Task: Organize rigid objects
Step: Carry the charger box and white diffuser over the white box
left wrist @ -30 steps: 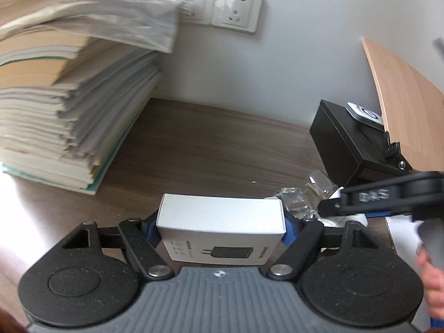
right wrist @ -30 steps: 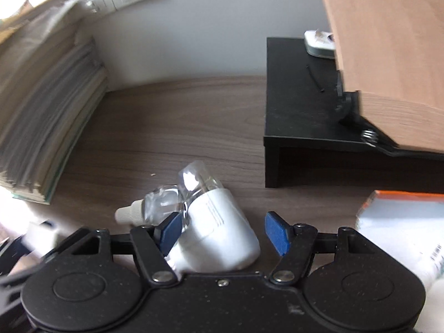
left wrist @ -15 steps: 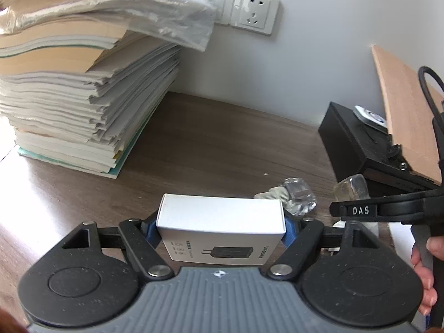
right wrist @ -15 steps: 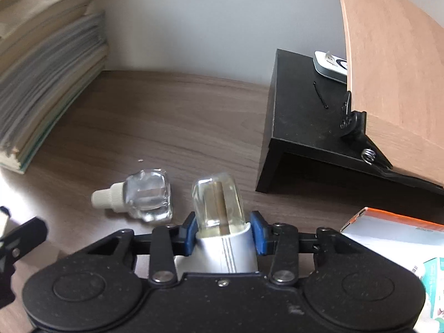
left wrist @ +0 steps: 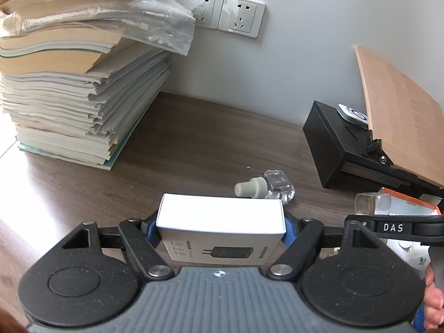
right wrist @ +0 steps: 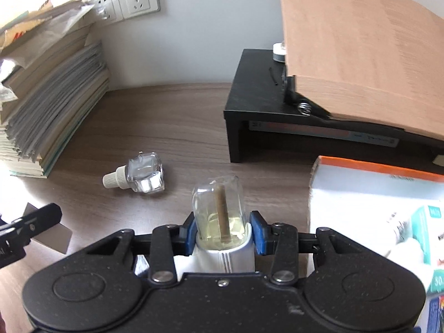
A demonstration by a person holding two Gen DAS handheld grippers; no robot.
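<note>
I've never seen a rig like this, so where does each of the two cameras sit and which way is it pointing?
Left wrist: on the left gripper, looking down along its fingers at the white box they hold, the desk and wall; a hand shows at right.
Right wrist: on the right gripper, fingers clamping a vial.
Both show the loose bottle, paper stack, black stand and each other's gripper.

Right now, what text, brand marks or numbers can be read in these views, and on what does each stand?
"DAS": white letters on the right tongs' black arm.
White charger box in the left tongs: small print, unreadable.
Orange-edged white box: print blurred.
Teal package: blurred; a number, perhaps "50", uncertain.
</note>
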